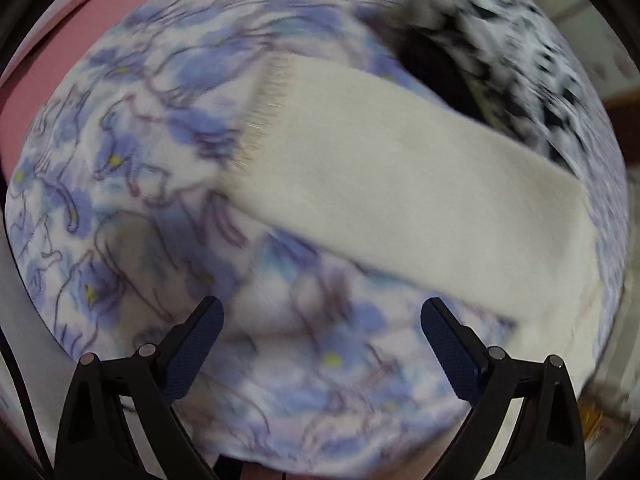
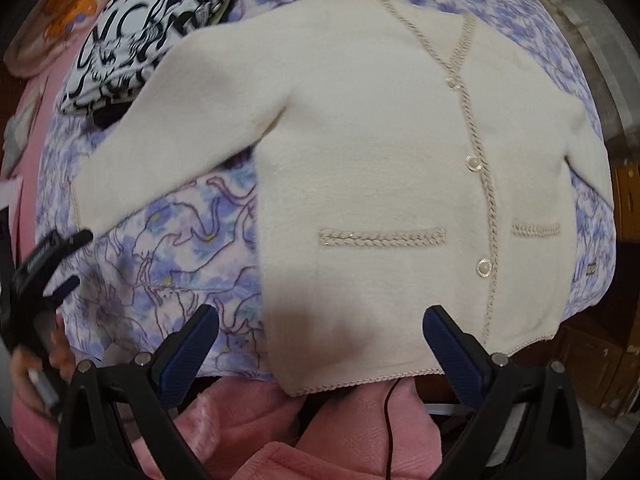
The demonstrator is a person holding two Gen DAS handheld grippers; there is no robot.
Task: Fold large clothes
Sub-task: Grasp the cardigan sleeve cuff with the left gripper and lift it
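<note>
A cream cardigan (image 2: 360, 152) with braided trim and three pearly buttons lies flat, front up, on a blue floral blanket (image 2: 180, 248). One sleeve (image 1: 400, 184) stretches out across the blanket in the left wrist view. My left gripper (image 1: 322, 316) hovers open above bare blanket just short of that sleeve, holding nothing. My right gripper (image 2: 320, 324) is open over the cardigan's lower hem, with nothing between its fingers. The left gripper (image 2: 44, 256) also shows at the left edge of the right wrist view, held by a hand.
A black-and-white patterned cloth (image 2: 152, 36) lies folded beyond the outstretched sleeve; it appears again as the patterned cloth (image 1: 500, 60) in the left wrist view. Pink bedding (image 2: 248, 432) with a dark cable sits below the hem. Wooden furniture (image 2: 600, 360) stands at the right.
</note>
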